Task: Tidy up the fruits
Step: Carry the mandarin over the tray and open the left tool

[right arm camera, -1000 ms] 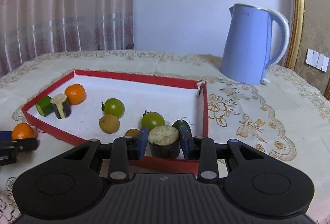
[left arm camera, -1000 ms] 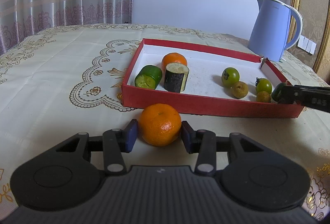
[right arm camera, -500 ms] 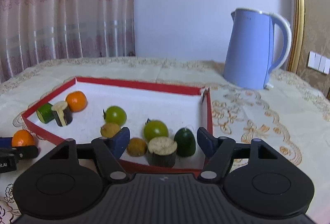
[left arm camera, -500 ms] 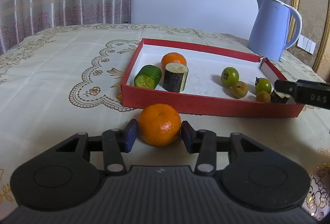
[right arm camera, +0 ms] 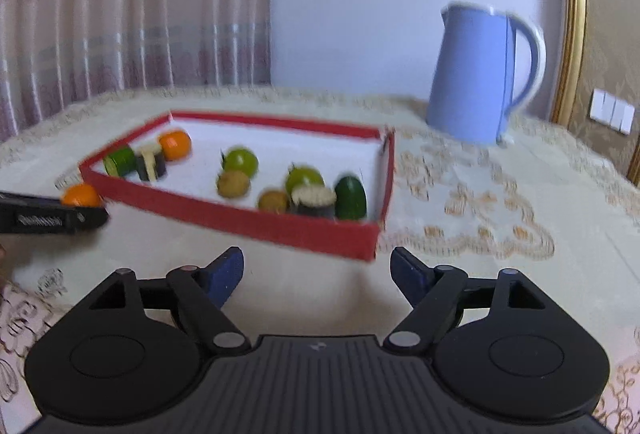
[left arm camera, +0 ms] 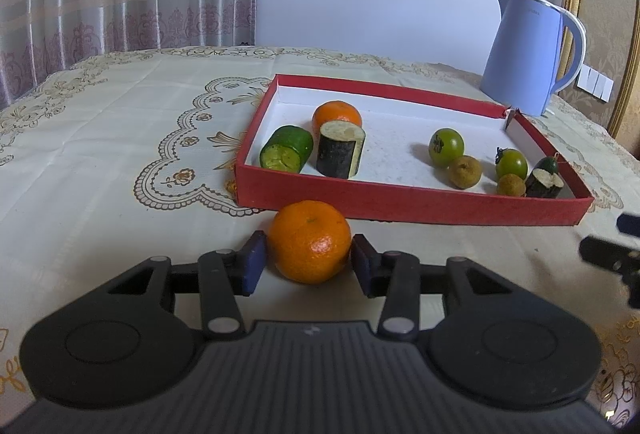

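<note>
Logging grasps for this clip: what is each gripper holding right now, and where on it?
The left gripper pinches the round orange tangerine across its sides, resting on the tablecloth. The right gripper holds nothing; its jaws have just been opening, nothing between them.

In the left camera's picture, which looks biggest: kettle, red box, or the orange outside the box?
1. red box
2. kettle
3. orange
The orange lies nearest the camera, so it looks bigger than it really is.

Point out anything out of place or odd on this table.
One orange sits on the tablecloth outside the red tray, between the left gripper's jaws, while the other fruit is inside. The tray's far right corner looks split open. Cut eggplant pieces sit among the fruit.
</note>
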A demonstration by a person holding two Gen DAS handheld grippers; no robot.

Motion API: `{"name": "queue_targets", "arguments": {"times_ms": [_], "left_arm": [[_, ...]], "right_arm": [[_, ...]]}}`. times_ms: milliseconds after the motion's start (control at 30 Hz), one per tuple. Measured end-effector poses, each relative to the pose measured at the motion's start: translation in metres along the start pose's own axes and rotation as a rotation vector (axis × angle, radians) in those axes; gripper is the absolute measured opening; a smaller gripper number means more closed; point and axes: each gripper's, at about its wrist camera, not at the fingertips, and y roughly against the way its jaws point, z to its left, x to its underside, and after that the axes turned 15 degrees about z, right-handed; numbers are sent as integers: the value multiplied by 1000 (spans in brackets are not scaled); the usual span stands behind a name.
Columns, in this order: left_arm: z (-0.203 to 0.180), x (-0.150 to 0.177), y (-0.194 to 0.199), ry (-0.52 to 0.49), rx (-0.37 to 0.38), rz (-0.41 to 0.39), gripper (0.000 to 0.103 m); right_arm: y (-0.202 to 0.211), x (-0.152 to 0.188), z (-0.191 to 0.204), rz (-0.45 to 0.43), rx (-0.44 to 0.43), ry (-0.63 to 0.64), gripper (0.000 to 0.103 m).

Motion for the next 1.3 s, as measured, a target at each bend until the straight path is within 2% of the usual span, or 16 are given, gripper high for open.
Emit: {"name": "queue_targets", "arguments": {"times_ms": [133, 333, 533, 633, 767, 867, 1067, 1300], "left_arm": [[-2, 0, 0, -9, -9, 1, 41], [-5, 0, 0, -22, -35, 0, 40], [-13, -1, 2, -43, -78, 11, 39], [-16, -3, 5, -41, -64, 19, 39], [-26, -6, 12, -70, -89, -12, 39], [-30, -14, 18, -72, -72, -21, 39], [-47, -44, 29, -118, -62, -87, 39], [-66, -82, -5, -132, -59, -66, 39]], "right_arm": [[-14, 1, -7, 54, -30, -47, 81], [-22, 2, -12, 87, -38, -86, 83], [-22, 2, -17, 87, -74, -97, 89], [-22, 1, -17, 88, -79, -97, 90], [-22, 1, -16, 90, -82, -94, 91], [-22, 1, -17, 90, -88, -95, 92], [-23, 1, -16, 91, -87, -93, 93], [-23, 1, -15, 91, -89, -92, 94]]}}
